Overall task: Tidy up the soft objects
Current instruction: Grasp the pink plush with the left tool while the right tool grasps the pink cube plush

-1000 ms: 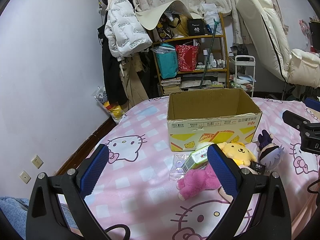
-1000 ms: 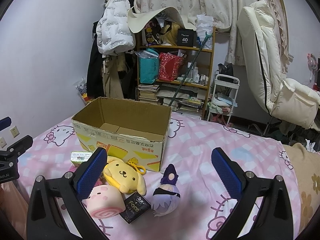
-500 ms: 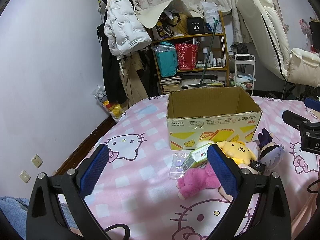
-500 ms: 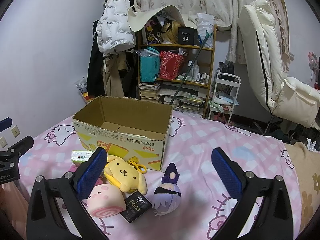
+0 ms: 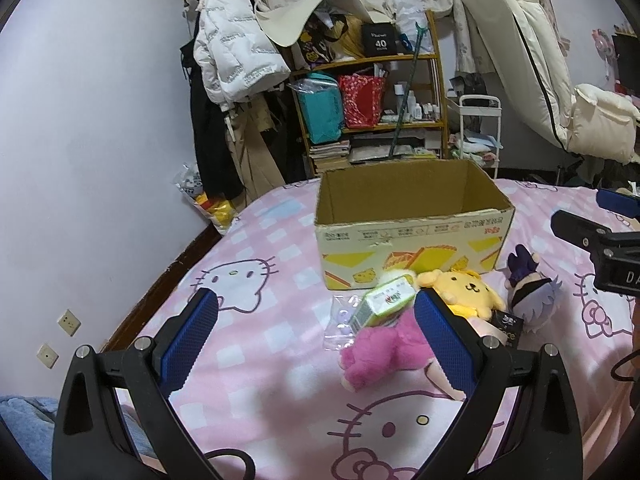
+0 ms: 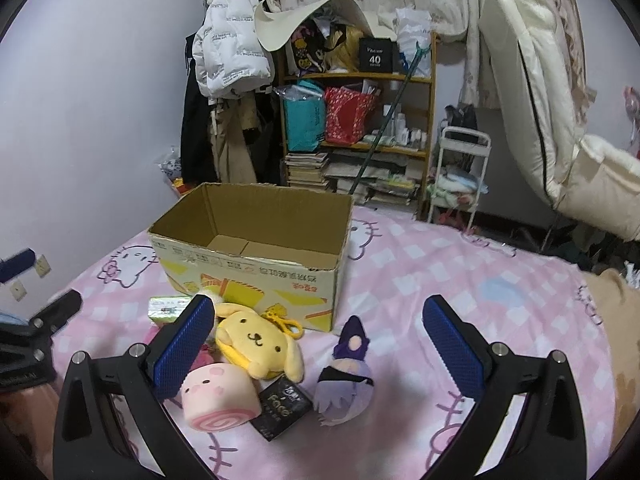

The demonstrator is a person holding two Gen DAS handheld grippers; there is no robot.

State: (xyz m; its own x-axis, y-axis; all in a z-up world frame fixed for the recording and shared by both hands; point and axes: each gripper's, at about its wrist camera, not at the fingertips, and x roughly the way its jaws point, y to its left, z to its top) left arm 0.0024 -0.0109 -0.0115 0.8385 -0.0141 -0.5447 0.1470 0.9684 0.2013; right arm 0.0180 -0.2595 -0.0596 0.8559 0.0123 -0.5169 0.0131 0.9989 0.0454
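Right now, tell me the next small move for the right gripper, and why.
Probably lower the right gripper, which is open and holds nothing, onto the purple plush lying between its fingers. The cardboard box behind it looks empty, and the plush lies apart from the yellow dog plush, so it seems the easiest first pick.

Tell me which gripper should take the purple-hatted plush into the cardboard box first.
Right, probably. The right gripper is open, and the purple-hatted plush lies between its fingers in the right wrist view. The left gripper is also open but faces the pink plush. The cardboard box sits just behind.
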